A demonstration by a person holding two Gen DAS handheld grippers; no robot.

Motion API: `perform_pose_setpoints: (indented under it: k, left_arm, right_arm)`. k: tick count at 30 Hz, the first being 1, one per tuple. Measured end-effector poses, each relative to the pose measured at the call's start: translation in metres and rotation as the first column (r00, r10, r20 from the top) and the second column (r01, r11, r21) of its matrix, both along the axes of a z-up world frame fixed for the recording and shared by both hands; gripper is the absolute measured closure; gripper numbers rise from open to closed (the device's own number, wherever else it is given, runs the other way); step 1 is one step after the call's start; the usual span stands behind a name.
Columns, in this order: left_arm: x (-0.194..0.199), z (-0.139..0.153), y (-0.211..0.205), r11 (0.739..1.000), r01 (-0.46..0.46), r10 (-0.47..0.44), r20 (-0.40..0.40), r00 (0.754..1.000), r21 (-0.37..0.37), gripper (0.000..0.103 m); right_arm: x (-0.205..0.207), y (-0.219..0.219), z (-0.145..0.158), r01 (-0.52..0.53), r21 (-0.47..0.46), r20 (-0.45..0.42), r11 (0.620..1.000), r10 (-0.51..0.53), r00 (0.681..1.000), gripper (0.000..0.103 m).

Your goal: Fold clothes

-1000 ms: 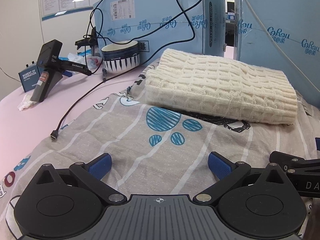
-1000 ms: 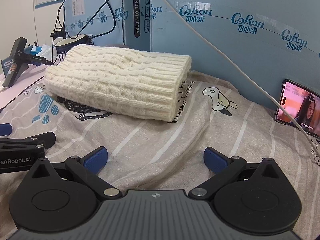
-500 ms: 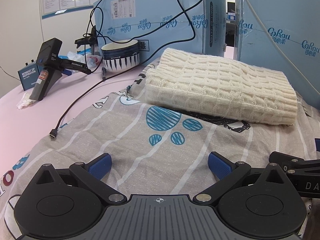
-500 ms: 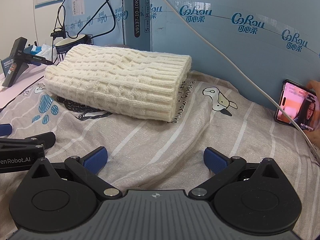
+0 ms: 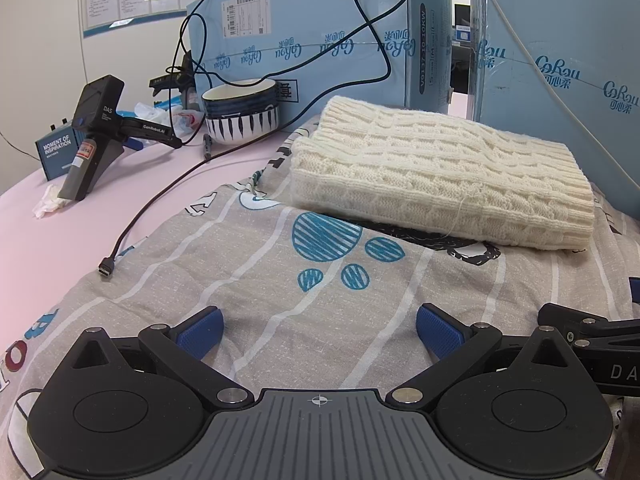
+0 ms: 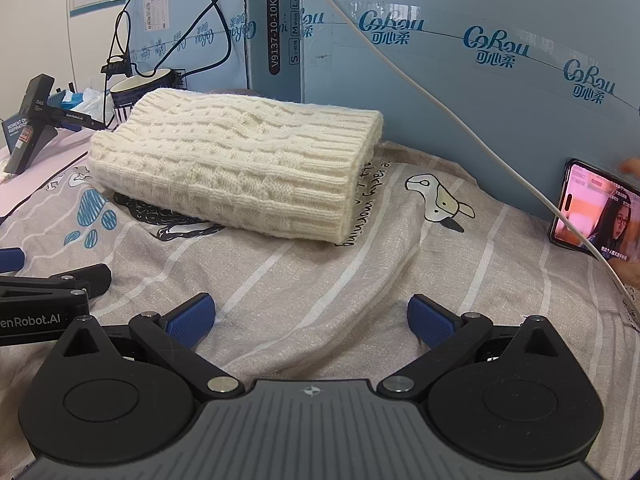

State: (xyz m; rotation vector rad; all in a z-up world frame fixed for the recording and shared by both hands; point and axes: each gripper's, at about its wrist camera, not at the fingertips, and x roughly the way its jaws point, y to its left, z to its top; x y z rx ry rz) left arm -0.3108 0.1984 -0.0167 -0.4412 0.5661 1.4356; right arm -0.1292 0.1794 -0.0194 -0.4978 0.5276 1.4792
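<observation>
Resting low on grey printed sheet (image 5: 256, 264), both sets of fingers spread wide, released, gripping nothing: left gripper (image 5: 320, 326), right gripper (image 6: 310, 314). Folded cream knit sweater (image 6: 236, 164) ahead of fingers, lying on sheet before blue cartons (image 6: 460, 60). Phone (image 6: 592, 210) far right of right fingers, leaning on carton. Bowl (image 5: 240, 110) far left beyond left fingers, on pink table (image 5: 60, 248).

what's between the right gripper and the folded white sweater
Only bare printed grey fabric lies between the right gripper and the cream knit sweater, seen in the right wrist view.
</observation>
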Motion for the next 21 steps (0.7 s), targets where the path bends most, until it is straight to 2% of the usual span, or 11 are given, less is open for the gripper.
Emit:
perform_pose_setpoints:
  k: [21]
  left_arm:
    - [0.0005,-0.0001,-0.0002,1.0,0.012,-0.012,0.002,1.0,-0.003,0.0]
  right_arm:
    - [-0.0007,0.0001,0.0002,0.0,0.0,0.003,1.0,0.0,1.0,0.0]
